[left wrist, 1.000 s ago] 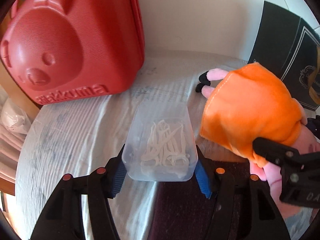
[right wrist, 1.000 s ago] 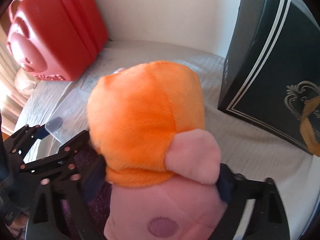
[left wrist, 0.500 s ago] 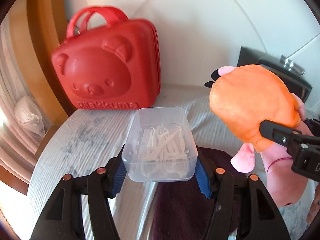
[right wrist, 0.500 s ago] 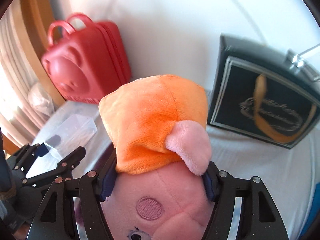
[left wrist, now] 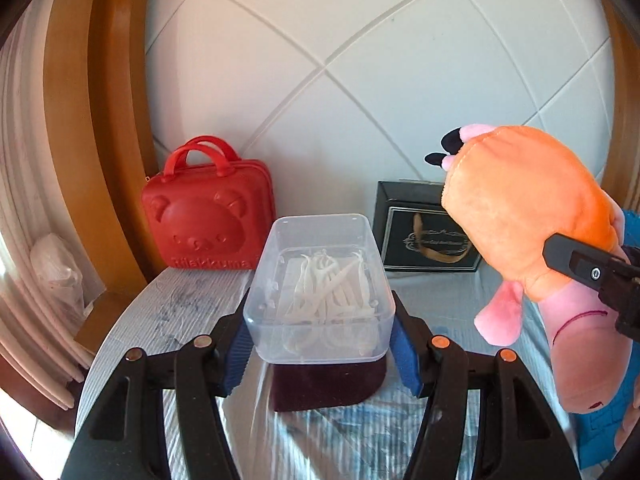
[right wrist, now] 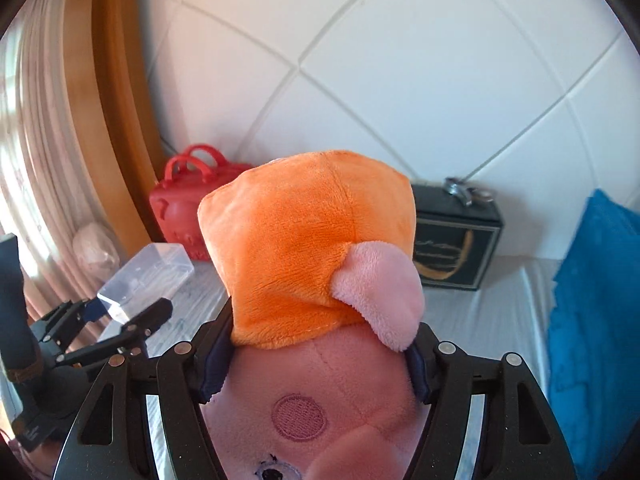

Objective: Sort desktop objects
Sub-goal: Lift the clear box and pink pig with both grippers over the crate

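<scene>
My left gripper [left wrist: 320, 354] is shut on a clear plastic box [left wrist: 318, 288] holding several white floss picks, lifted above the table. The box also shows in the right wrist view [right wrist: 146, 276], with the left gripper [right wrist: 116, 320] under it. My right gripper [right wrist: 316, 368] is shut on a pink plush pig in an orange dress [right wrist: 316, 248], held up in the air. The plush pig also shows in the left wrist view [left wrist: 524, 216], at the right of the box and apart from it.
A red bear-face case [left wrist: 208, 224] stands at the back left against the white tiled wall. A black gift box [left wrist: 428, 240] stands at the back right. A dark maroon cloth [left wrist: 324, 384] lies on the striped table cover [left wrist: 168, 312]. A blue cloth [right wrist: 596, 304] is at the right.
Both grippers have risen and pulled back from the table, carrying the box and the plush. The red case and black box now look smaller and farther away.
</scene>
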Demonstrator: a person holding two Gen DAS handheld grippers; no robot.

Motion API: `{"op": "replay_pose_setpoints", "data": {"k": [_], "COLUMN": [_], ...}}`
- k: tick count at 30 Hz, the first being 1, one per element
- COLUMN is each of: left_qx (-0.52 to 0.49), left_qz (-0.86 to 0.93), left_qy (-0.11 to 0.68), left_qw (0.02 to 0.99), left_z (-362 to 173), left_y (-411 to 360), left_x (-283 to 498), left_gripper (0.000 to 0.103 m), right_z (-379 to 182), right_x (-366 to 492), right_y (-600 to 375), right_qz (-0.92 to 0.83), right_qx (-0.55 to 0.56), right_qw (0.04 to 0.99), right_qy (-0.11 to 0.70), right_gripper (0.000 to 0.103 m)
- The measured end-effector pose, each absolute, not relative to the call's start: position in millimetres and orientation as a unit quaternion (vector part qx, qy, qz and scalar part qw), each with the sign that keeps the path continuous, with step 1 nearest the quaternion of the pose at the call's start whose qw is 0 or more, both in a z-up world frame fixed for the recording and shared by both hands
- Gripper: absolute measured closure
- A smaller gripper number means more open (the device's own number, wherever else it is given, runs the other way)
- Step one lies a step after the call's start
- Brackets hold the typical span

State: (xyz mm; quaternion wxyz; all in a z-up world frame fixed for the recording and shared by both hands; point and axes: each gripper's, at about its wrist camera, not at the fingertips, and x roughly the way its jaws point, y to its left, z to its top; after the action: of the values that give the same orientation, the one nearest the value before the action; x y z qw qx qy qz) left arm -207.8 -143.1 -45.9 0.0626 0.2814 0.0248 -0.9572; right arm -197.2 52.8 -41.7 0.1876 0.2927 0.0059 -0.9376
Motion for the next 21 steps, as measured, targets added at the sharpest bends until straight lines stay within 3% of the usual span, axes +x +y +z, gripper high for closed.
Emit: {"op": "replay_pose_setpoints", "data": {"k": [11, 21], "left_qx": [0.233, 0.201], "left_qz": [-0.971, -0.969], "left_qy": [0.000, -0.028], "left_qw": [-0.053, -0.138], "left_z": [-2, 33], "left_y": [-38, 115], "left_x": [-153, -119], "left_gripper": [0.044, 0.044], "right_z": [27, 62], "right_x": [-76, -15], "right_y": [170, 323], "right_qz": [-0.974, -0.986], "right_qx": [0.217, 0.158], "right_qw": [0.067, -0.031], "right_qy": [-0.024, -0.049], "right_gripper": [0.033, 0.032]}}
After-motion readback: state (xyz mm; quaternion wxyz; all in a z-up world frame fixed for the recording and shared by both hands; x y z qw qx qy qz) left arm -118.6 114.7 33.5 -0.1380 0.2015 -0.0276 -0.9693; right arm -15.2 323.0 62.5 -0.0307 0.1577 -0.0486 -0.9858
